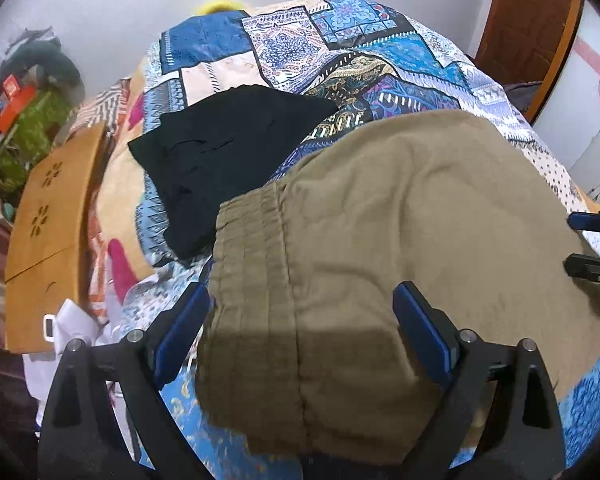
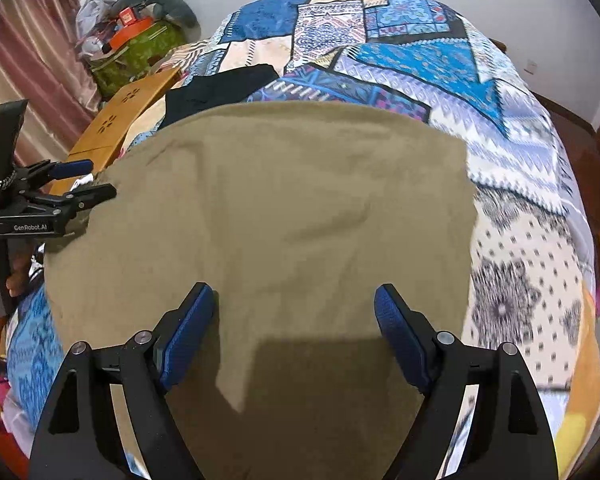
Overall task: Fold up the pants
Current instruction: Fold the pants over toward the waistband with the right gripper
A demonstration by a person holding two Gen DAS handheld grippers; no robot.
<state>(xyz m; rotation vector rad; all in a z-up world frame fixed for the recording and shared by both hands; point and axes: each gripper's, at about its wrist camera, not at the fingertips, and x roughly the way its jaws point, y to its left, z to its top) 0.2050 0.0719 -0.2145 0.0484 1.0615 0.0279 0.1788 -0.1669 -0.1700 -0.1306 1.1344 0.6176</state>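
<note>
The khaki pants [image 1: 380, 240] lie folded flat on the patchwork bedspread [image 2: 420, 60], elastic waistband [image 1: 252, 264] toward your left side. Your left gripper [image 1: 300, 324] hovers over that waistband, fingers spread, gripping nothing. Your right gripper [image 2: 294, 312] hovers likewise, fingers apart, above the plain cloth. A folded black garment [image 1: 224, 160] lies just beyond, probably set aside finished.
</note>
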